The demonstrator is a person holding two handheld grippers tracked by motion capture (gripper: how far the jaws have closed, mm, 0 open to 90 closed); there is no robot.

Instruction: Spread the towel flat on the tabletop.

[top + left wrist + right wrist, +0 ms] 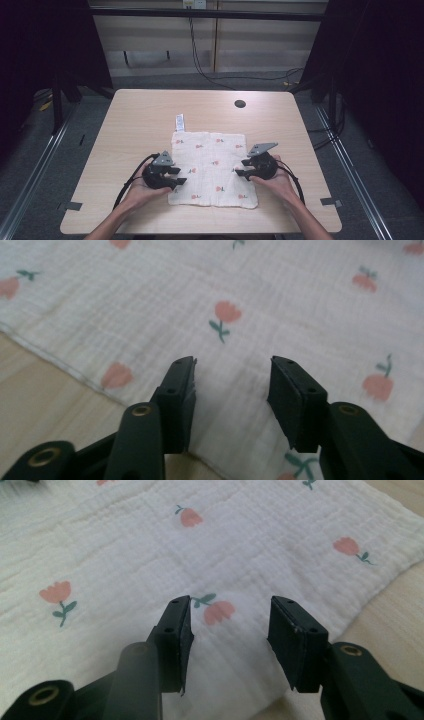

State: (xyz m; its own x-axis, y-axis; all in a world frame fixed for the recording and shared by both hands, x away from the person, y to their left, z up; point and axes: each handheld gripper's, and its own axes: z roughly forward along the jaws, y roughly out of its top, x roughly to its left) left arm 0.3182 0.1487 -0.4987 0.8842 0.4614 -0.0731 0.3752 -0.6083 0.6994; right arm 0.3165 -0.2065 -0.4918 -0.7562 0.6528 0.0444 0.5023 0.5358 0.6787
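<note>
- Cloth (212,167): white crinkled muslin, roughly square, printed with small pink tulips on green stems; it lay flat on the near half of the table (140,115), near its middle, with faint fold creases crossing it.
- A small white label (180,122) stuck out from the cloth's far left corner, lying on the bare wood.
- Table: pale wood-grain top with rounded corners; a dark round hole (240,104) sat near the far edge, right of centre.
- Left gripper (179,176): black, held in the person's left hand (142,190), at the cloth's left edge. Its jaws stood spread apart with nothing between them. In the left gripper view the gripper (232,390) hung over the hemmed edge, the flat ribbed pads above the weave, the hem running slantwise beneath.
- Right gripper (241,168): black, grey three-cornered plate on top, held in the right hand (275,182), at the cloth's right edge. Jaws likewise spread, nothing pinched. In the right gripper view the gripper (230,630) framed one tulip print, the cloth's edge and bare wood lying to the right.
- Whether the pads touched the fabric could not be told from either gripper view.
- Both grippers pointed inward toward each other across the cloth, well apart.
</note>
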